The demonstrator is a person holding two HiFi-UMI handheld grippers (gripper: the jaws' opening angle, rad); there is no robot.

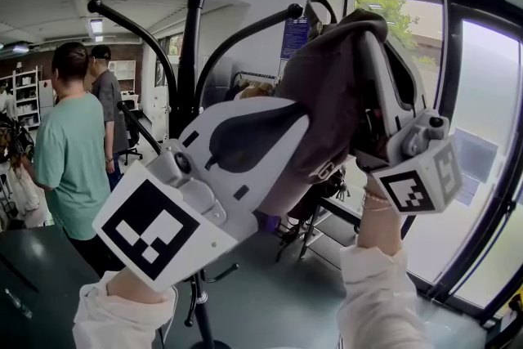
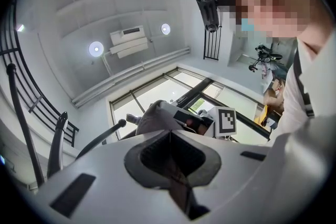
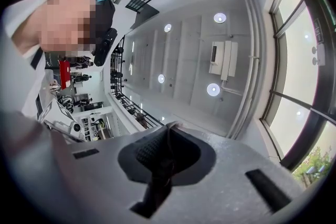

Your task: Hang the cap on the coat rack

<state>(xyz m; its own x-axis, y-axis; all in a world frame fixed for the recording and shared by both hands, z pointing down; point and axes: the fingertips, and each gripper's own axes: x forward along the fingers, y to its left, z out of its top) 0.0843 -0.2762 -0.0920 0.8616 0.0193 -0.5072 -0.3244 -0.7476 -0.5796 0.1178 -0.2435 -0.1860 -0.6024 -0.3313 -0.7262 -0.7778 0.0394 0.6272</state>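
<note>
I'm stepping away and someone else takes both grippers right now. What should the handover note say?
Left gripper: shut on the cap.
Right gripper: shut on the cap's other side.
Cap: held up between both grippers, close to the coat rack, beside its right arm tip, not on it.
Done: cap gripped and up at rack height.
Left: slip the cap over an arm tip, then open both grippers.
</note>
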